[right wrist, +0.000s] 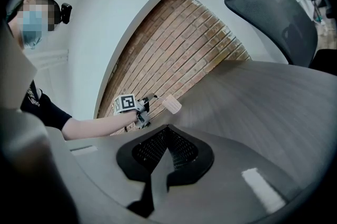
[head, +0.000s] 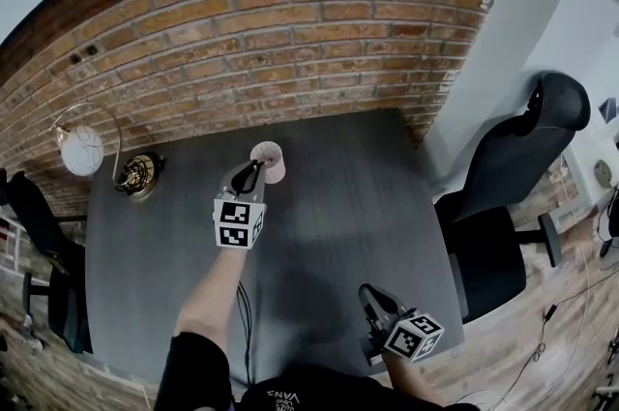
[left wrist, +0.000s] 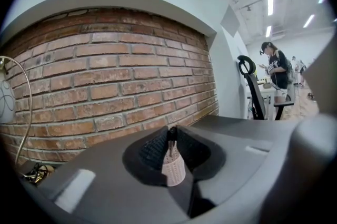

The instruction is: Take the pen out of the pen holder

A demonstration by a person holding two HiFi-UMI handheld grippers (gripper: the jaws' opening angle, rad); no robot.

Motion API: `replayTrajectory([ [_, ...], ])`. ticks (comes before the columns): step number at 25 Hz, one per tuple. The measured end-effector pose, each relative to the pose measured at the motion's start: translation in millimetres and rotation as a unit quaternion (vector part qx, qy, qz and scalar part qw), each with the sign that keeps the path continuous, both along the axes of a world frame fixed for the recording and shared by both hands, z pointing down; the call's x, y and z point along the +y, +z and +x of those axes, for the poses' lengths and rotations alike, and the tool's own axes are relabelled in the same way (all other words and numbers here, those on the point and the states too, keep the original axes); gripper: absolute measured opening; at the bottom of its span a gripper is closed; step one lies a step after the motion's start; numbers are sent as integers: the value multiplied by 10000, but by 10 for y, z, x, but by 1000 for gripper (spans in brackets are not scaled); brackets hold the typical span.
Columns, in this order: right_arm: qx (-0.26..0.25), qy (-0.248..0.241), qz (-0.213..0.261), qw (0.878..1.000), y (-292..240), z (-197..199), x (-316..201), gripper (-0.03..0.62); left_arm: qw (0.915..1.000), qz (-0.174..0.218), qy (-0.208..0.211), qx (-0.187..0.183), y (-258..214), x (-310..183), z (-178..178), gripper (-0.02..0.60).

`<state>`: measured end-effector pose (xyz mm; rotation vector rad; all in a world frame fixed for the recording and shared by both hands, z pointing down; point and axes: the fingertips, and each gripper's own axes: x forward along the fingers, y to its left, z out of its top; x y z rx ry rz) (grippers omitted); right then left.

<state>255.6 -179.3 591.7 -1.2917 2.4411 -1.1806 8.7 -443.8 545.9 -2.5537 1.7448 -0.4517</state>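
A pale, ribbed pen holder point(head: 268, 161) stands on the dark grey table point(head: 338, 206) near its far edge. My left gripper point(head: 251, 175) hovers just in front of and above it, with its jaws closed on the dark top of a pen point(left wrist: 171, 139). The pen runs down into the holder point(left wrist: 174, 167) right below the jaws. In the right gripper view the left gripper point(right wrist: 147, 104) shows beside the holder point(right wrist: 172, 104). My right gripper point(head: 372, 303) rests low by the near edge, jaws together point(right wrist: 167, 136) with nothing between them.
A lamp with a white globe point(head: 82, 151) and a brass base point(head: 140, 174) stands at the table's far left. A brick wall runs behind the table. A black office chair point(head: 513, 167) is at the right. A person point(left wrist: 275, 72) stands far off.
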Motion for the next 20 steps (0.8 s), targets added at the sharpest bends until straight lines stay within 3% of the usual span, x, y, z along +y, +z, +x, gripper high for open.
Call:
replayTrajectory([
  [20, -37, -32, 249, 9997, -263, -663, 413, 0, 9977, 311, 326, 500, -551, 995, -408, 95],
])
